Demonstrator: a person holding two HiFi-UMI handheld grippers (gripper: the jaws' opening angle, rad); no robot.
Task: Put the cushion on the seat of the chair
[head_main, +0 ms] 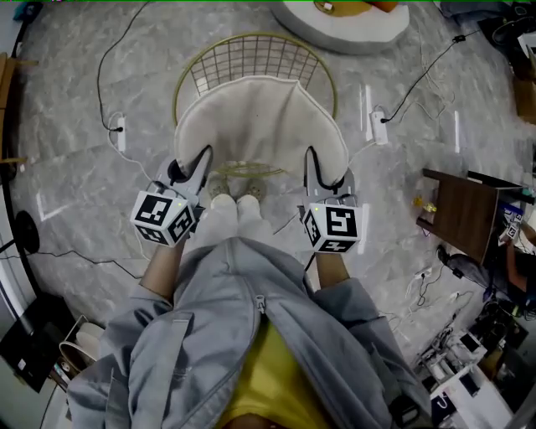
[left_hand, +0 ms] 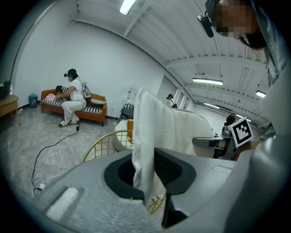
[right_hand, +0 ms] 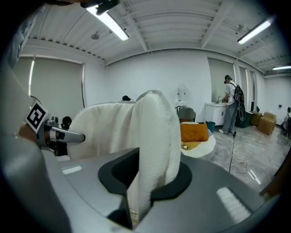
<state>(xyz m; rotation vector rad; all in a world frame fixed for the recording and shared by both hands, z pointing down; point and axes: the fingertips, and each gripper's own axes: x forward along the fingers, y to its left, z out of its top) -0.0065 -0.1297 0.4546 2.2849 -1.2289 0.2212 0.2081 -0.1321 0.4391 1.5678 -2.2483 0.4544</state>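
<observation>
A round white fleecy cushion [head_main: 260, 124] hangs over the gold wire chair [head_main: 251, 59], held by both grippers at its near edge. My left gripper [head_main: 199, 159] is shut on the cushion's left edge [left_hand: 144, 150]. My right gripper [head_main: 316, 163] is shut on its right edge [right_hand: 152, 150]. The cushion covers most of the seat in the head view; the chair's wire back and gold rim [left_hand: 97, 145] show beyond it. The far gripper [left_hand: 213, 142] shows across the cushion in each gripper view.
A white round pouf with an orange pillow [head_main: 347, 21] sits beyond the chair. Cables and power strips [head_main: 378, 126] lie on the marble floor both sides. A dark wooden side table [head_main: 469, 214] stands right. People are in the room's background [left_hand: 72, 98].
</observation>
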